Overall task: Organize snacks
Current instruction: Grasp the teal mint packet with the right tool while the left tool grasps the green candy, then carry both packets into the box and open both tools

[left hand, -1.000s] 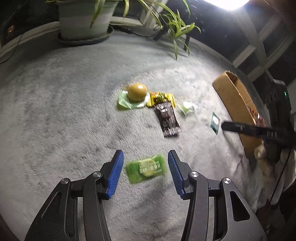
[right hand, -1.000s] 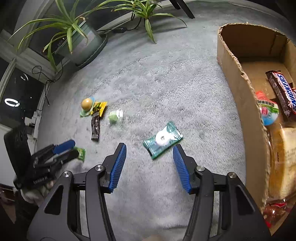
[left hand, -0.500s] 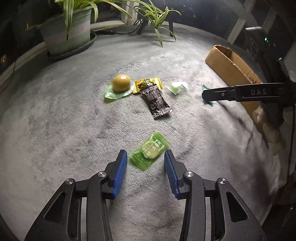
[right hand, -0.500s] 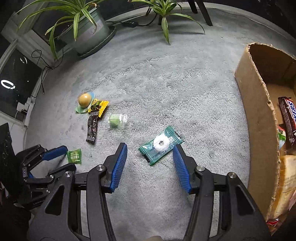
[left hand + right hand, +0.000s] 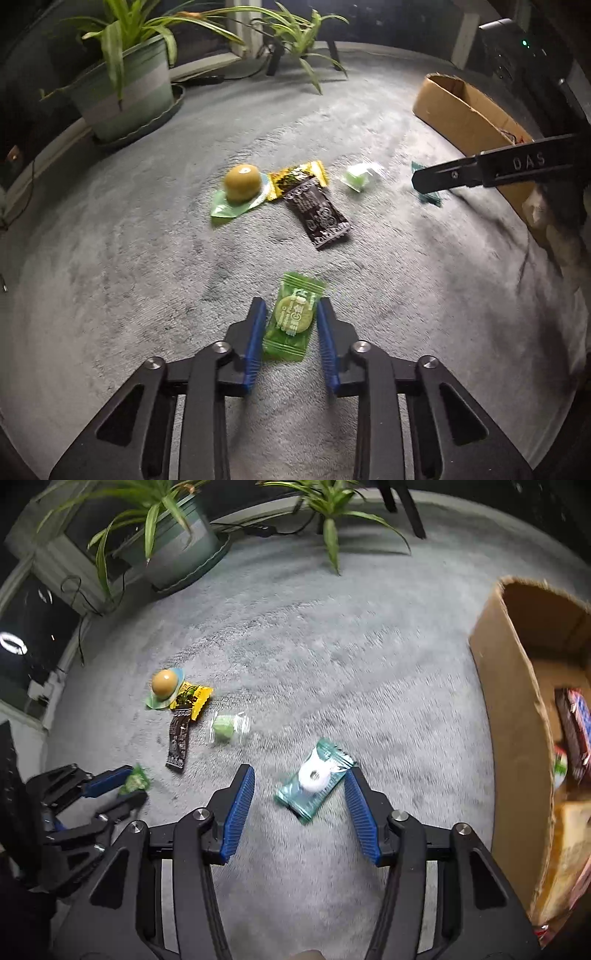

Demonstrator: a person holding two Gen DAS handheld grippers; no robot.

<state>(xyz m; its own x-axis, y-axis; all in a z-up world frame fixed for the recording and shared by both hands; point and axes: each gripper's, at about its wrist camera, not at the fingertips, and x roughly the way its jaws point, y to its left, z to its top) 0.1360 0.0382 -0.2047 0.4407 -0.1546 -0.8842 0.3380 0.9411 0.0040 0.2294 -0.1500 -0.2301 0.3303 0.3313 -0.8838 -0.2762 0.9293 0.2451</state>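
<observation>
Your left gripper (image 5: 290, 325) brackets the green candy (image 5: 293, 319), jaws narrowed, grip unconfirmed; your right gripper (image 5: 300, 801) straddles the teal mint (image 5: 314, 775), wide open, so both go to the cardboard box (image 5: 517, 716).

The candy packet (image 5: 293, 320) between the blue finger pads (image 5: 255, 345) is bright green with a pale green disc. A teal wrapper (image 5: 314, 777) shows a white ring. The carpet (image 5: 369, 122) is grey, the cardboard box (image 5: 509, 716) brown, one sachet (image 5: 319, 214) dark brown with white print.
</observation>
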